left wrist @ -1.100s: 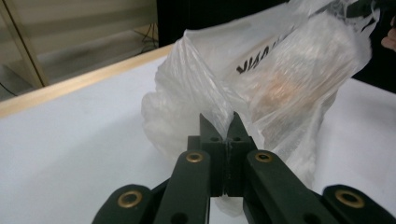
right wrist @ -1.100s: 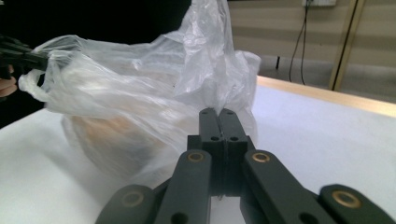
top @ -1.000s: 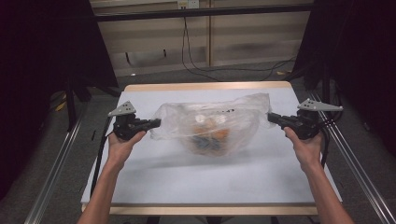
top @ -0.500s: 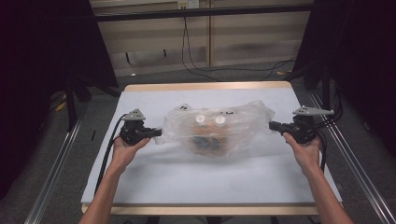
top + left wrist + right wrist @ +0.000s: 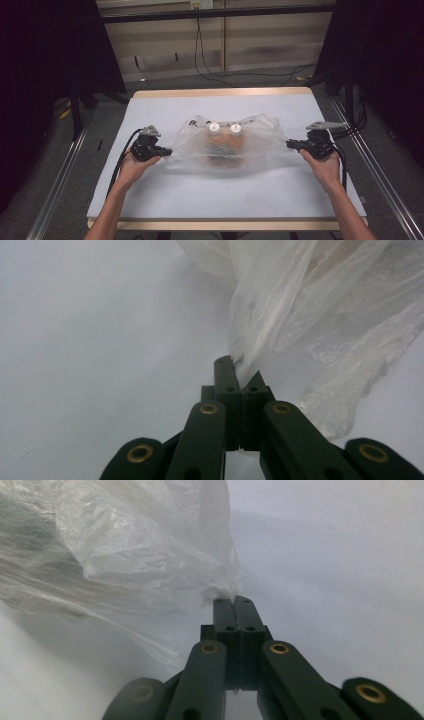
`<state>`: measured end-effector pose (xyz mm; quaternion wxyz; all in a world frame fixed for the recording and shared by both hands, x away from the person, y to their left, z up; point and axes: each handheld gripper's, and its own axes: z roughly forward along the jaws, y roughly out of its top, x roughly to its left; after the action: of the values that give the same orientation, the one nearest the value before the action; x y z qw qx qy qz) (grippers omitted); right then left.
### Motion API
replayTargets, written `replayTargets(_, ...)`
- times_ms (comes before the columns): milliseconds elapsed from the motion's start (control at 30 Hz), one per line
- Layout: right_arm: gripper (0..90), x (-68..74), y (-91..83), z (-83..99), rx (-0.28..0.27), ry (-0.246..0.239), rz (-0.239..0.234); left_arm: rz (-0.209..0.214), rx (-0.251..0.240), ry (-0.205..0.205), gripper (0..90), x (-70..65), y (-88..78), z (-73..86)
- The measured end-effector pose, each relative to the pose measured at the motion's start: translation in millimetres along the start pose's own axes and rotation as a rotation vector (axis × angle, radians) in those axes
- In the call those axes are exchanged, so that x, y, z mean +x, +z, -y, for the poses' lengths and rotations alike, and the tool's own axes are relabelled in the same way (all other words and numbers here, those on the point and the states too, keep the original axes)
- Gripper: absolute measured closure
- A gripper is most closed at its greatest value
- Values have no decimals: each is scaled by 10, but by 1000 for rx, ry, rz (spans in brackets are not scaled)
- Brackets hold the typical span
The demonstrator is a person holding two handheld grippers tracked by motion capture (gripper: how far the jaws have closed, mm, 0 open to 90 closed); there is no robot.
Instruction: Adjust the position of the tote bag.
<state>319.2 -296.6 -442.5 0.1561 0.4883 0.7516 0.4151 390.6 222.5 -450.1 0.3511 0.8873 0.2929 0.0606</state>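
A clear plastic bag (image 5: 227, 145) lies stretched across the middle of the white table (image 5: 225, 195). Inside it I make out two white-capped bottles (image 5: 214, 128) over something orange and brown. My left gripper (image 5: 167, 152) is shut on the bag's left edge; its jaws pinch the film (image 5: 250, 365) in the left gripper view. My right gripper (image 5: 290, 145) is shut on the bag's right edge, where the plastic (image 5: 220, 587) bunches at the closed jaw tips. Both grippers sit low, close to the tabletop.
Metal rails (image 5: 380, 170) run along both sides of the table. Cables (image 5: 210, 55) trail over the floor behind the far edge, and a dark stand (image 5: 75, 105) rises at the left.
Both grippers have come down towards the table with the bag held between them. The bag has sunk from hanging in the air and now rests, flatter and wider, on the tabletop.
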Motion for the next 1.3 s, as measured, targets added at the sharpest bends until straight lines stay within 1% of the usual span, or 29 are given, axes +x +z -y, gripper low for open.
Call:
replayTargets(33, 900, 0, 0, 0, 0, 0, 0, 0, 0, 0, 900, 0, 0, 0)
replayTargets(67, 900, 3, 18, 4, 6, -9, -3, -16, 32, 17, 900, 5, 17, 4)
replayTargets(133, 900, -2, 40, 13, 21, -18, 6, -23, 56, 12, 900, 12, 38, 21)
replayTargets(233, 900, -51, 86, 57, 41, -14, 4, -28, 54, 12, 900, 32, 53, 43)
replayTargets(267, 900, -51, 86, 57, 41, -14, 4, -27, 63, 7, 900, 39, 60, 52)
replayTargets(300, 900, -66, 104, 75, 58, -12, 11, -31, 61, 9, 900, 43, 67, 57)
replayTargets(367, 900, -86, 114, 86, 71, -13, 17, -39, 71, 4, 900, 49, 77, 64)
replayTargets(400, 900, -100, 117, 90, 73, -19, 17, -39, 87, 8, 900, 63, 85, 72)
replayTargets(433, 900, -136, 124, 111, 81, -7, 17, -40, 99, 17, 900, 78, 102, 93)
replayTargets(500, 900, -151, 134, 128, 91, -4, 14, -33, 99, 13, 900, 79, 115, 104)
replayTargets(533, 900, -154, 170, 155, 117, -15, 20, -31, 106, 18, 900, 79, 121, 109)
replayTargets(567, 900, -154, 170, 155, 117, -15, 20, -42, 95, 13, 900, 70, 124, 111)
replayTargets(633, 900, -149, 200, 169, 134, -33, 24, -39, 107, 20, 900, 61, 109, 111)
replayTargets(667, 900, -149, 208, 178, 144, -32, 24, -43, 112, 21, 900, 55, 101, 126)
replayTargets(800, 900, -146, 233, 213, 162, -31, 14, -46, 98, 21, 900, 46, 74, 173)
replayTargets(833, 900, -132, 247, 230, 177, -45, 19, -45, 101, 27, 900, 46, 63, 182)
replayTargets(867, 900, -125, 253, 240, 185, -54, 15, -47, 96, 22, 900, 37, 55, 197)
replayTargets(900, 900, -122, 251, 249, 177, -50, 7, -50, 103, 23, 900, 26, 39, 208)
replayTargets(933, 900, -108, 235, 263, 180, -40, 4, -56, 112, 41, 900, 6, 22, 220)
replayTargets(1000, 900, -82, 232, 272, 177, -63, 9, -61, 108, 32, 900, -9, 24, 225)
replayTargets(1033, 900, -82, 232, 272, 177, -63, 9, -61, 108, 32, 900, -9, 24, 225)
replayTargets(1067, 900, -78, 223, 280, 180, -58, 13, -48, 97, 36, 899, 3, 25, 233)
replayTargets(1100, 899, -83, 227, 286, 168, -59, 4, -41, 90, 32, 897, 9, 24, 238)
replayTargets(1133, 895, -83, 225, 290, 167, -60, -1, -30, 81, 24, 887, 15, 23, 249)
replayTargets(1167, 895, -83, 225, 290, 167, -60, -1, -30, 81, 24, 838, 15, 23, 249)
replayTargets(1200, 844, -88, 220, 301, 158, -72, -9, -32, 52, 16, 769, 20, 7, 250)
replayTargets(1233, 844, -88, 220, 301, 158, -72, -9, -32, 52, 16, 748, 20, 7, 250)
replayTargets(1267, 804, -88, 216, 304, 152, -75, -11, -26, 36, 27, 748, 23, -15, 249)
replayTargets(1300, 768, -88, 209, 303, 145, -67, -23, -26, 7, 26, 738, 11, -23, 250)
